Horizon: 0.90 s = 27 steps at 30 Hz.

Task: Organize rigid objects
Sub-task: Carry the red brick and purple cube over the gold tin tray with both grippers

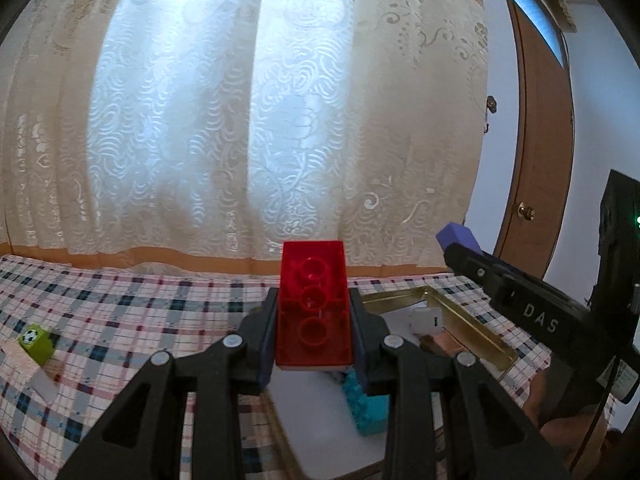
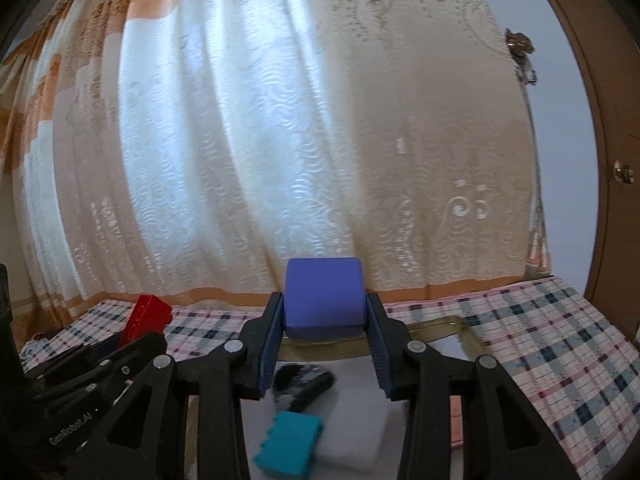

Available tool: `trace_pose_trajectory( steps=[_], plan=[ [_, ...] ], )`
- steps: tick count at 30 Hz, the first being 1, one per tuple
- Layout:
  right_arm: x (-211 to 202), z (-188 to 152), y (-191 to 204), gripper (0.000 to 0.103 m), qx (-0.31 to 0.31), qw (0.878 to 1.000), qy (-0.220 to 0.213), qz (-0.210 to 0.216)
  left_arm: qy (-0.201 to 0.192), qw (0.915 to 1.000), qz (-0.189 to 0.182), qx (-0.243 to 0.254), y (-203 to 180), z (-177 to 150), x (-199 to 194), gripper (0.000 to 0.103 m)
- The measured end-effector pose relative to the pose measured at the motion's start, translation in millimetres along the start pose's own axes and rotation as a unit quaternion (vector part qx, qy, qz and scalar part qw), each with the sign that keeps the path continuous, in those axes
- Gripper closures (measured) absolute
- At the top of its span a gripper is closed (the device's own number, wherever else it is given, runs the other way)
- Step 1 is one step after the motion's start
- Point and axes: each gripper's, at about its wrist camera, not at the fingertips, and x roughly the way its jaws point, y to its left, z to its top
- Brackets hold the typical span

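Left gripper [image 1: 314,312]: fingers clamp a red brick [image 1: 313,304], hollow underside with three round tubes facing the camera, centre frame, held above the surface [image 1: 120,312].
Right gripper [image 2: 324,320]: fingers grip a smooth blue block [image 2: 323,298] with rounded corners, centre frame.
Below both: gold-rimmed tray [image 1: 472,320], white floor, holding a ridged teal brick [image 2: 290,444].
Green cube [image 1: 37,342]: lower left, on the checked cloth, apart.

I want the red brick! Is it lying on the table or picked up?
Picked up: the left tool pinches the red brick above the checked tablecloth.
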Motion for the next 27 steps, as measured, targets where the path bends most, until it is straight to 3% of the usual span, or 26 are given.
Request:
trace_pose_trajectory(
  steps=[8, 27],
  plan=[
    [4.6, 4.9, -31.9, 0.06, 0.015, 0.999, 0.005, -0.028, 0.025, 0.9996, -0.001, -0.012, -11.1, -1.9, 23.9, 0.073],
    [16.7, 3.8, -55.0, 0.06, 0.02, 0.998, 0.018, -0.061, 0.056, 0.9983, 0.012, -0.012, -12.9, -12.7, 42.6, 0.073]
  ],
)
